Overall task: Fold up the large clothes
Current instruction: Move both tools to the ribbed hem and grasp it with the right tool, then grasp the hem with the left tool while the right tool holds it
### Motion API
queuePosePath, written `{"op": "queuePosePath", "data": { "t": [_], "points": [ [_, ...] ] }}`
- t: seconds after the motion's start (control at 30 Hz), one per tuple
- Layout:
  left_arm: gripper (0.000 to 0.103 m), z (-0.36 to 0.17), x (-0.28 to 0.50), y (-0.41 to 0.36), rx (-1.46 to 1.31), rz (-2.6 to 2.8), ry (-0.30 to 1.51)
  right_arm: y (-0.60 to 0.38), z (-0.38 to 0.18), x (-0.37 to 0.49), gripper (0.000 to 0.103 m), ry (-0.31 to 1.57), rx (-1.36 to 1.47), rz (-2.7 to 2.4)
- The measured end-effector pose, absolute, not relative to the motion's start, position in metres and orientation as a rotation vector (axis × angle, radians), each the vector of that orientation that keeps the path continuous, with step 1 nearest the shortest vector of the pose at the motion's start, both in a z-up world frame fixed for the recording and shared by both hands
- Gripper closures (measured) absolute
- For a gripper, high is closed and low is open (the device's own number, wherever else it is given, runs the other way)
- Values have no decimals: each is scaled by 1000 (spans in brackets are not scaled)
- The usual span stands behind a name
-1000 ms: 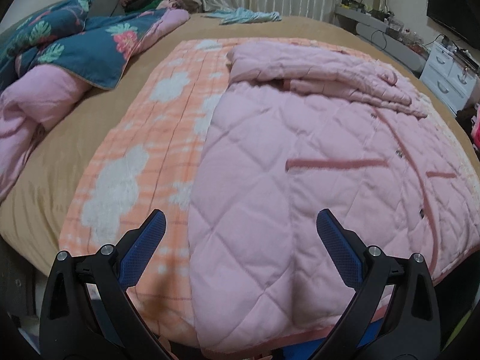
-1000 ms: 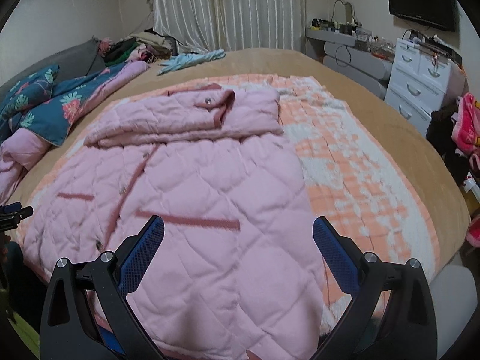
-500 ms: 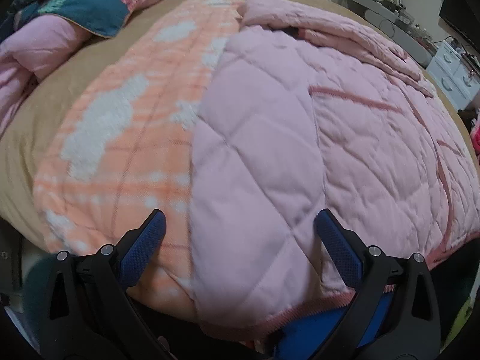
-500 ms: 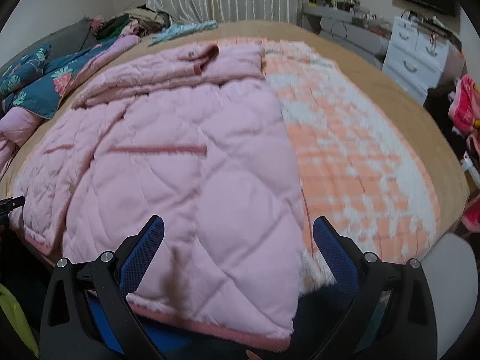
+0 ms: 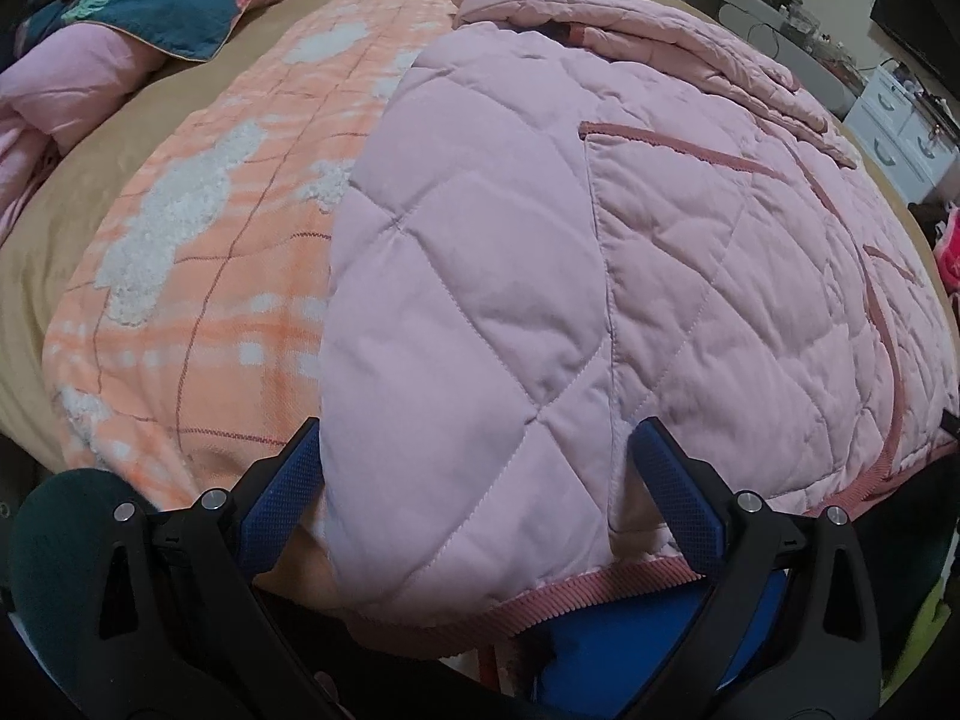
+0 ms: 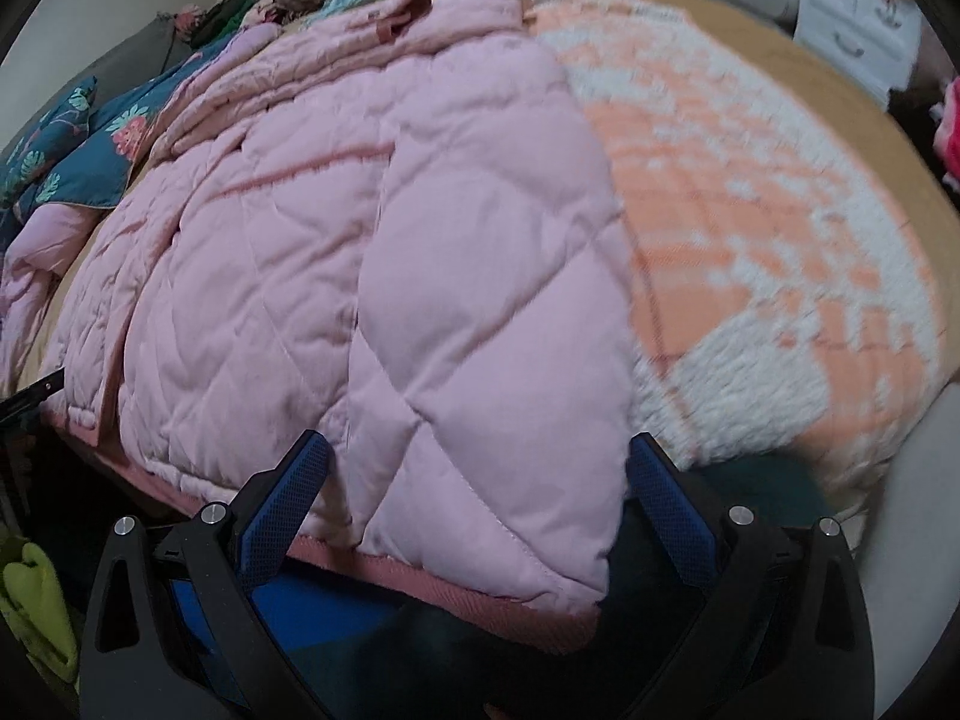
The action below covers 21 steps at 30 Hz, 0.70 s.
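A pink quilted jacket (image 5: 600, 228) lies flat on an orange and white blanket (image 5: 198, 240) on the bed, its sleeves folded across the far top. The jacket's ribbed hem hangs at the near edge. My left gripper (image 5: 474, 480) is open, its blue pads straddling the jacket's lower left corner. In the right wrist view the same jacket (image 6: 372, 252) fills the frame, and my right gripper (image 6: 474, 480) is open around its lower right corner, beside the blanket (image 6: 750, 228). Neither gripper is closed on the fabric.
A teal floral duvet (image 5: 150, 6) with a pink lining lies bunched at the far left of the bed. White drawers (image 5: 900, 138) stand at the right wall. A pile of clothes (image 6: 270, 6) sits at the far end. The tan bed cover (image 5: 36, 228) shows around the blanket.
Both grippers have dropped and moved forward to the jacket's near hem, so its lower corners now lie between the open fingers. The jacket itself has not moved.
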State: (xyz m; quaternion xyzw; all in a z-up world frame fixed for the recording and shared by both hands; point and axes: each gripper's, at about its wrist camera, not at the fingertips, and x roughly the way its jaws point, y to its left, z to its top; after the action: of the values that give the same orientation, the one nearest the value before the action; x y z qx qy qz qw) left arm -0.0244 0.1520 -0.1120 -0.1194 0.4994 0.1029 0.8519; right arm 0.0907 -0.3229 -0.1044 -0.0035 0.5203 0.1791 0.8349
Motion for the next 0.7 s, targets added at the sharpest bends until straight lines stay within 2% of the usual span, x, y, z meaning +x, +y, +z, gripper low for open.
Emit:
{"op": "queuePosePath", "data": {
  "t": [0.1,0.2,0.27,0.33,0.43,0.53,0.6,0.67,0.7],
  "points": [
    [9,-113,-24,152,-263,221,1057,-324,-106,89,6,1091,3,396],
    [9,-114,-24,151,-264,228,1059,-322,-104,83,33,1080,17,455],
    [11,-113,-24,152,-274,230,1060,-320,-101,79,42,1066,3,470],
    [14,-113,-26,151,-279,224,1058,-323,-98,77,56,1057,21,479],
    [18,-112,-28,150,-287,218,1057,-326,-94,77,69,1037,49,505],
    [24,-111,-29,148,-287,210,1054,-329,-88,76,76,1012,72,536],
    [30,-110,-30,148,-288,205,1051,-329,-85,75,77,998,72,546],
    [44,-109,-31,147,-293,194,1043,-329,-83,77,77,988,78,559],
    [48,-107,-32,146,-291,186,1034,-329,-83,78,74,995,81,562]
  ]
}}
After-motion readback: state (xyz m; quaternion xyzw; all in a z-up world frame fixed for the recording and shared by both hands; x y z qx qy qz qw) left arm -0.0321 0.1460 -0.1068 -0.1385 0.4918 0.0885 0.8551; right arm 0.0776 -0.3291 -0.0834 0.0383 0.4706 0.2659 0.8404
